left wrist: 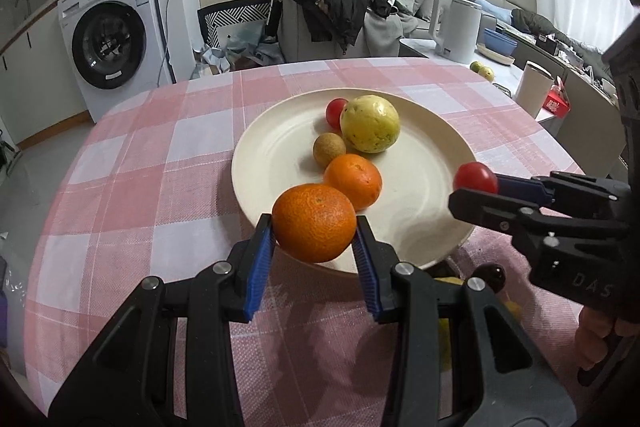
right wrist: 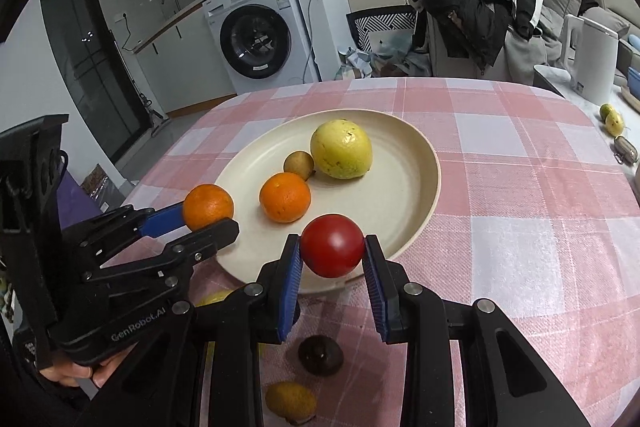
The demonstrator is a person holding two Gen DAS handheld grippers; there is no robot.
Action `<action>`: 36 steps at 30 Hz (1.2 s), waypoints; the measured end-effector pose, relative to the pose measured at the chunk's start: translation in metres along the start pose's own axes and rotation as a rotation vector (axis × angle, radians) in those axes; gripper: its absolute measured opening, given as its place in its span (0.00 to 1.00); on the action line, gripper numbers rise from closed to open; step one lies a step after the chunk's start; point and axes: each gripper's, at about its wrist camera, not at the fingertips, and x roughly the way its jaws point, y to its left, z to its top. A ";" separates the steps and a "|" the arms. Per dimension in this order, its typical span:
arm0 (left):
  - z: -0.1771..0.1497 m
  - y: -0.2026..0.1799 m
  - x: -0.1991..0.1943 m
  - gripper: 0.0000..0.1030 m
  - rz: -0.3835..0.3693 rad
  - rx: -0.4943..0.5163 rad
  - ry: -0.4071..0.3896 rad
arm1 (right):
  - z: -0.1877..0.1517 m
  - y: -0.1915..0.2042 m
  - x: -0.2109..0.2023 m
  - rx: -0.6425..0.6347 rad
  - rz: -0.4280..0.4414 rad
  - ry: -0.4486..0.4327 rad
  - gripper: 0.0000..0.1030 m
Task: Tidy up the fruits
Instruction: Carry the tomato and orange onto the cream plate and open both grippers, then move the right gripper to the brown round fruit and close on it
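A cream plate [left wrist: 280,139] [right wrist: 404,187] sits on the pink checked tablecloth. On it lie a yellow-green guava [left wrist: 370,123] [right wrist: 341,149], a small brown fruit [left wrist: 329,149] [right wrist: 298,164], an orange [left wrist: 353,180] [right wrist: 285,203] and a red cherry tomato [left wrist: 335,111]. My left gripper [left wrist: 315,227] [right wrist: 208,217] is shut on a second orange [left wrist: 314,223] [right wrist: 208,207] over the plate's near rim. My right gripper [right wrist: 332,251] [left wrist: 476,187] is shut on a red tomato [right wrist: 332,245] [left wrist: 475,178] over the plate's near right rim.
On the cloth before the plate lie a dark round fruit [right wrist: 320,355] and a small yellow fruit [right wrist: 290,401]. Beyond the table stand a washing machine [left wrist: 108,39], a chair heaped with clothes [left wrist: 332,3] and a white kettle [left wrist: 458,27].
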 end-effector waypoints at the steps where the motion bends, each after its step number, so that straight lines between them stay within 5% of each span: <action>1: 0.001 -0.001 0.001 0.35 0.000 0.001 0.000 | 0.001 0.000 0.002 -0.002 -0.002 0.001 0.31; 8: 0.000 -0.004 0.001 0.35 0.000 0.019 -0.001 | 0.003 -0.002 0.004 0.009 -0.008 0.007 0.32; 12: -0.002 -0.002 -0.005 0.40 -0.019 0.003 0.001 | 0.000 0.000 -0.008 -0.007 -0.011 -0.016 0.48; 15: -0.005 0.002 -0.018 0.58 -0.005 -0.013 -0.017 | -0.003 -0.001 -0.021 -0.023 -0.034 -0.031 0.54; 17: -0.010 0.004 -0.032 0.77 0.000 -0.026 -0.040 | -0.006 -0.001 -0.030 -0.033 -0.049 -0.040 0.68; 19: -0.014 0.006 -0.046 0.82 -0.007 -0.036 -0.060 | -0.011 -0.002 -0.042 -0.040 -0.049 -0.054 0.93; 22: -0.021 0.003 -0.066 0.88 -0.011 -0.034 -0.076 | -0.017 -0.002 -0.054 -0.047 -0.051 -0.057 1.00; 24: -0.027 0.001 -0.079 1.00 -0.006 -0.031 -0.084 | -0.022 0.000 -0.058 -0.077 -0.067 -0.035 1.00; 36: -0.050 -0.006 -0.104 1.00 -0.004 0.015 -0.065 | -0.049 0.008 -0.043 -0.164 -0.126 0.121 1.00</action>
